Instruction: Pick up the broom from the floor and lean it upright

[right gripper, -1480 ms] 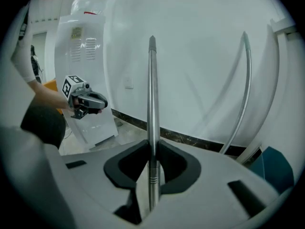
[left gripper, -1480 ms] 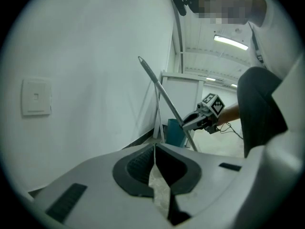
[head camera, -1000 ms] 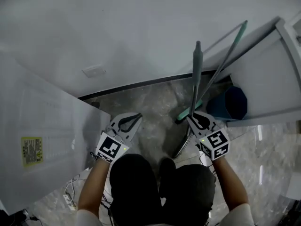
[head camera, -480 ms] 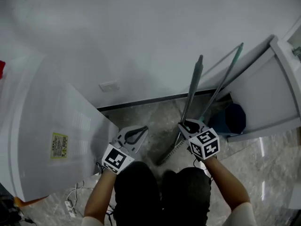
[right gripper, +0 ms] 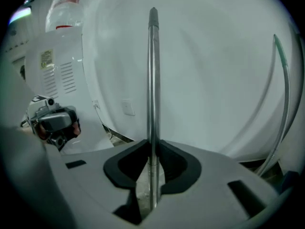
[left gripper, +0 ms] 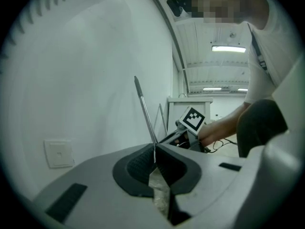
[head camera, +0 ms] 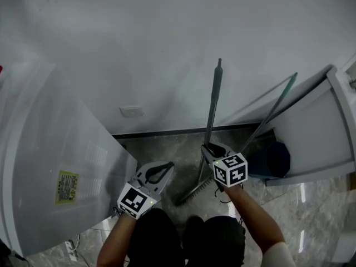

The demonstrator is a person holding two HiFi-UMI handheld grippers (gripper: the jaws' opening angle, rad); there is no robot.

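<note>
Facing the white wall (head camera: 167,49), the left gripper (head camera: 165,166) hovers with its jaws pressed together on nothing. To its right, nearer the wall, the right gripper (head camera: 207,149) clamps the broom (head camera: 213,99), which stands nearly upright before the wall, head on the floor (head camera: 167,143).

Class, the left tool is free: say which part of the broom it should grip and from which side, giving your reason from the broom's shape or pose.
Probably the bare shaft of the broom above the right tool, coming level from the left. The shaft is thin, round and nearly upright, so jaws close squarely across it; the left tool stands on that side.
</note>
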